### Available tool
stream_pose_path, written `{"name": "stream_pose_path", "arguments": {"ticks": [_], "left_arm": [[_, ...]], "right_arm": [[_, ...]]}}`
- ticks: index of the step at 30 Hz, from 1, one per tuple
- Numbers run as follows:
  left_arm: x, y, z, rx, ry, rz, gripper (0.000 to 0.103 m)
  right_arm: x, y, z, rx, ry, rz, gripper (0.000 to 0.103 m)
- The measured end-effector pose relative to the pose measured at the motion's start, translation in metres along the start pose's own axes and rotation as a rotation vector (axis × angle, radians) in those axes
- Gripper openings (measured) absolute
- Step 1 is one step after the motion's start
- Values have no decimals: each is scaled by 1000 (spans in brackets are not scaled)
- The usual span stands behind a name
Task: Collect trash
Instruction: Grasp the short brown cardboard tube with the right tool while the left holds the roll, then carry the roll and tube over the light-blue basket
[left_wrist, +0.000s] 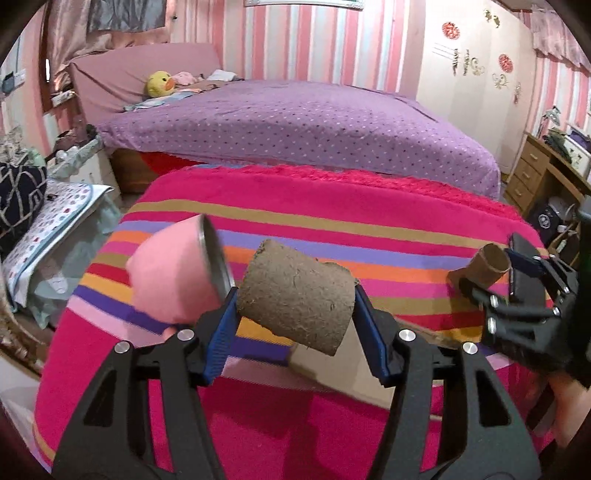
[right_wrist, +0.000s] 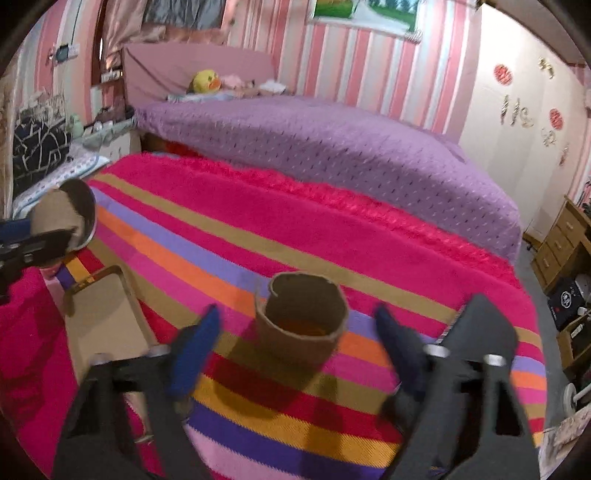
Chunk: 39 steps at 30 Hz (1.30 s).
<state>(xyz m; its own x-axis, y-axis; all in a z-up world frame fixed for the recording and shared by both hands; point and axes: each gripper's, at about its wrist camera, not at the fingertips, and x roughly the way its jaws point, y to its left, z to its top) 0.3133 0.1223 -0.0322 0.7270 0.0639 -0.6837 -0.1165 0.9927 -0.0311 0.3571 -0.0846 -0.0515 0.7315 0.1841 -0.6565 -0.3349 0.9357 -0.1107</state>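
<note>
Left gripper (left_wrist: 295, 306), lower centre of its view: jaws clamped on a cardboard tube (left_wrist: 295, 295), pads pressing both sides, tube lifted clear of the striped blanket (left_wrist: 332, 206); pink cup (left_wrist: 173, 273) just left of it. Right gripper (right_wrist: 295, 350), low centre of its view: jaws half-wide around a second tube (right_wrist: 301, 325); blurred, so contact unclear, though the left view's right edge suggests it is carried. Flat cardboard tray (right_wrist: 107, 317) at lower left. Step: both tubes picked up; next, carry them to a bin, none visible.

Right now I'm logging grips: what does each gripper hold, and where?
Left gripper: cardboard tube, across its ends. Right gripper: tube between the pads, contact unclear.
</note>
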Motion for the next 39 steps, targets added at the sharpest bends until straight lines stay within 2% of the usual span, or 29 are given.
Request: {"name": "stream_pose_path", "arguments": {"ticks": [1, 2, 3, 9, 14, 20, 25, 32, 39], "left_arm": [[-1, 1, -1, -5, 3, 3, 59], [-3, 1, -3, -12, 4, 2, 59], [-4, 3, -4, -15, 3, 3, 59], [-17, 3, -12, -22, -6, 7, 59], [-40, -8, -21, -17, -39, -7, 59], [-74, -41, -42, 2, -61, -39, 59], [-104, -78, -74, 33, -87, -70, 59], [-132, -115, -110, 70, -93, -89, 59], [-156, -153, -122, 95, -119, -78, 59]], "right_arm": [[6, -3, 0, 14, 19, 20, 51], [7, -5, -1, 24, 25, 39, 45], [6, -8, -2, 33, 19, 46, 44], [-31, -20, -18, 53, -44, 46, 44], [-78, -31, -43, 88, -73, 44, 44], [-148, -44, -78, 96, -110, -12, 44], [-195, -61, -113, 115, -123, -65, 44], [-231, -83, -153, 147, -140, -94, 44], [-247, -117, -183, 188, -153, -100, 44]]}}
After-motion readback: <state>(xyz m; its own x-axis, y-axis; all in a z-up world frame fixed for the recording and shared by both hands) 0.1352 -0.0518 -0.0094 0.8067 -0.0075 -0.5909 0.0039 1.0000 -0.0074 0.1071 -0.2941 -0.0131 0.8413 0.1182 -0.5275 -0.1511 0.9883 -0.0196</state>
